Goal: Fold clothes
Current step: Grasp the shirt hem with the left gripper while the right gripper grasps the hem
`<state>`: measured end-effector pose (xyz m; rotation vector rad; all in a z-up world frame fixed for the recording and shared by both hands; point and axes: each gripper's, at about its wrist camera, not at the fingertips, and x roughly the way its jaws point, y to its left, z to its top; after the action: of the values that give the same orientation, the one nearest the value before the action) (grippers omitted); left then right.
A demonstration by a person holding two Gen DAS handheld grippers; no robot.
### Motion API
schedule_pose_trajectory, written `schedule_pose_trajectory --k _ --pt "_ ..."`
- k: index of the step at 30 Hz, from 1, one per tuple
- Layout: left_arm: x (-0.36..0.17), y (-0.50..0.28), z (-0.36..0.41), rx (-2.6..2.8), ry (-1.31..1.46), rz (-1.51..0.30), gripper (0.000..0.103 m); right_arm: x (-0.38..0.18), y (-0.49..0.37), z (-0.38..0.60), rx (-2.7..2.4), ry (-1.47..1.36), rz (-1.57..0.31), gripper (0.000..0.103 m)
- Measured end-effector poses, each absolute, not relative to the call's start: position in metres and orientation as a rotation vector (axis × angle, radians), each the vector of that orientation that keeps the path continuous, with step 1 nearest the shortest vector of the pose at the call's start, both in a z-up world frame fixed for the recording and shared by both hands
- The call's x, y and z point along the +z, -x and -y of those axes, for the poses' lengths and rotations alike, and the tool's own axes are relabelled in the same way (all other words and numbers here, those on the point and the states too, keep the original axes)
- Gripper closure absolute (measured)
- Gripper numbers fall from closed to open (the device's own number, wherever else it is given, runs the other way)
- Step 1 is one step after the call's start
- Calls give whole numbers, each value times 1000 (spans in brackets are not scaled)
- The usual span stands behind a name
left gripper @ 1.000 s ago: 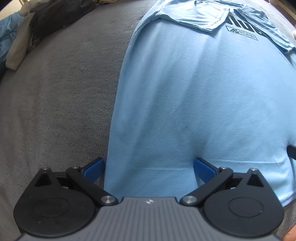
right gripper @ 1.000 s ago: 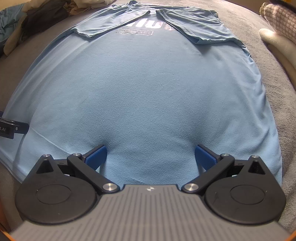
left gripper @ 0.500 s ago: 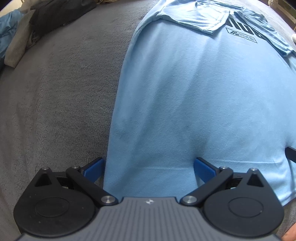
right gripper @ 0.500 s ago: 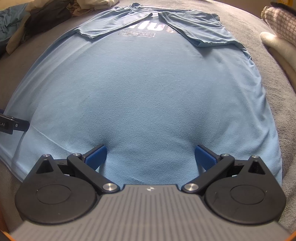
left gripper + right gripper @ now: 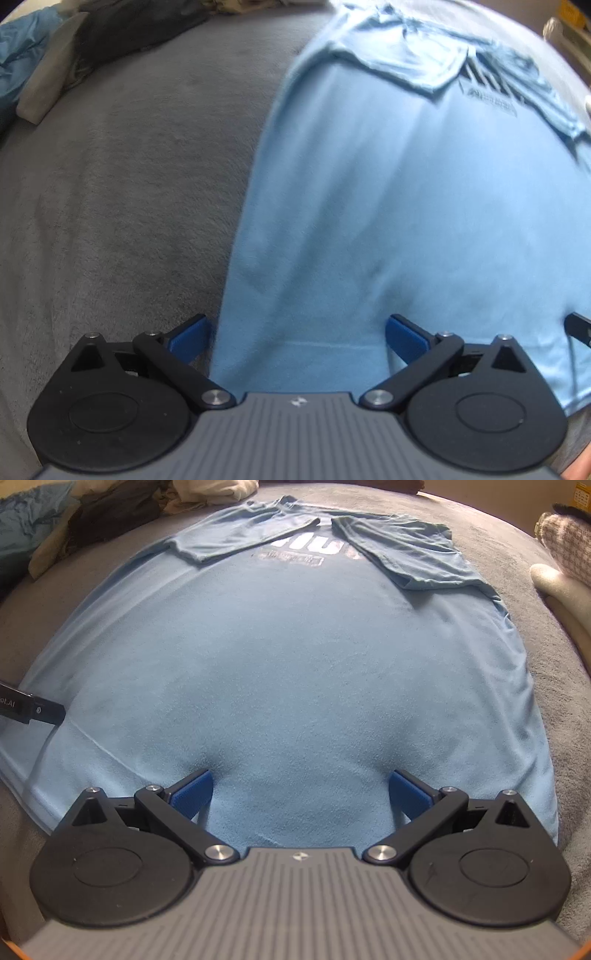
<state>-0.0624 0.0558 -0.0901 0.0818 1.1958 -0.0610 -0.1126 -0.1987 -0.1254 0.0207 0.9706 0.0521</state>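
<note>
Your left gripper (image 5: 295, 334) just shifted, view blurred; right gripper (image 5: 299, 790) steady. Both gape wide over the t-shirt (image 5: 295, 672) hem, gripping nothing. Pinch hem next.

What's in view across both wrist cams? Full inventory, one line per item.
T-shirt: 1, light blue with a dark print near the collar, spread flat on the blanket, both sleeves folded in over the chest.
Blanket: 1, grey, plush, under the shirt and covering the surface.
Clothes pile: 1 heap, count of items unclear, dark, beige and blue pieces, far left corner.
Checked fabric: 1, white and dark check, far right edge.
White rounded object: 1, right edge, identity unclear.
Left gripper: 1, black with blue fingers, open, at the shirt's near left hem corner.
Right gripper: 1, black with blue fingers, open, over the near hem.
</note>
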Motion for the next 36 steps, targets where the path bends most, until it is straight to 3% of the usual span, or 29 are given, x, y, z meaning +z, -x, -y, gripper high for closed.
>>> schedule_pose_trajectory --k 11,18,20,25,31,36 --pt "-61 60 -108 -203 -67 -1019 7 -69 145 254 9 -76 -703 1" --pt "-65 94 -155 -287 3 -1071 28 -80 175 348 -100 -245 -820 2" --pt "-71 99 -158 -331 13 -1077 41 -88 181 370 -92 -362 -855 3" --pt "-87 94 -156 -388 51 -1074 80 -117 185 401 -42 -669 -890 19" --pt "-100 93 -159 -393 104 -1092 82 -137 191 419 -20 -846 -878 28" --pt "-106 101 -169 -410 168 -1116 90 -143 209 428 -7 -962 -891 47"
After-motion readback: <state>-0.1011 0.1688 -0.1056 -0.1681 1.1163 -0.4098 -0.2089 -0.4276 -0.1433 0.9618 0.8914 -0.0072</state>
